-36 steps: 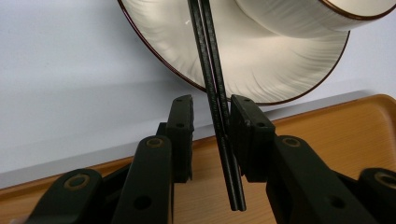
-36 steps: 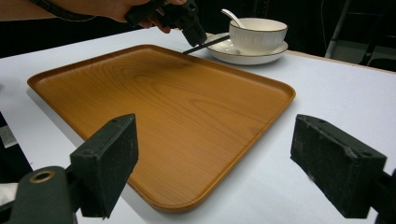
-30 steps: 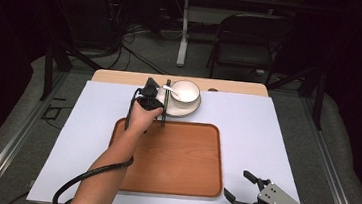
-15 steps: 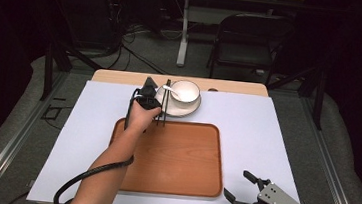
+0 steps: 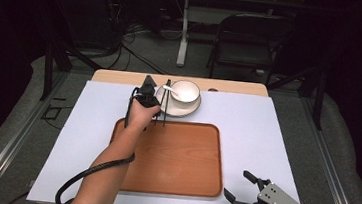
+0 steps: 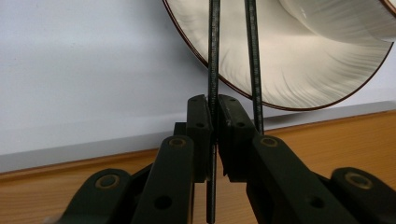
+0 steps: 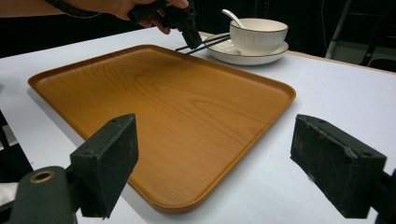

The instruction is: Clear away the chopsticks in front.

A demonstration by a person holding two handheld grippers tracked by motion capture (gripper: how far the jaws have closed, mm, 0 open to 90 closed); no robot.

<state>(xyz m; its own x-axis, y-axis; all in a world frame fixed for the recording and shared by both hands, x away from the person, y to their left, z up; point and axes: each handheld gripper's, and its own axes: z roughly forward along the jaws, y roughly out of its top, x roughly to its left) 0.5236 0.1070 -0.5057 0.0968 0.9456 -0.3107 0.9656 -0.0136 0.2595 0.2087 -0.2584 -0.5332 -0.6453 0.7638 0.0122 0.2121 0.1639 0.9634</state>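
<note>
My left gripper (image 5: 159,118) (image 6: 214,116) points down at the far edge of the wooden tray (image 5: 173,156). It has just been closing and is now shut on one black chopstick (image 6: 214,56). The second chopstick (image 6: 252,70) runs just outside the right pad. Both chopsticks (image 5: 165,100) (image 7: 210,42) lean on the rim of a white plate (image 5: 184,114) (image 6: 289,70). On that plate stands a white bowl (image 5: 186,90) (image 7: 258,32) with a spoon (image 5: 170,88) in it. My right gripper (image 5: 235,183) (image 7: 215,163) hangs open at the tray's near right corner, holding nothing.
The tray (image 7: 163,102) lies bare on a white mat (image 5: 266,130) covering the table. A folding chair (image 5: 250,43) and a table leg (image 5: 182,37) stand beyond the far edge. A black cable (image 5: 86,178) trails from the left forearm.
The left gripper's jaws look drawn in on the chopstick; both hands stay where they were.
</note>
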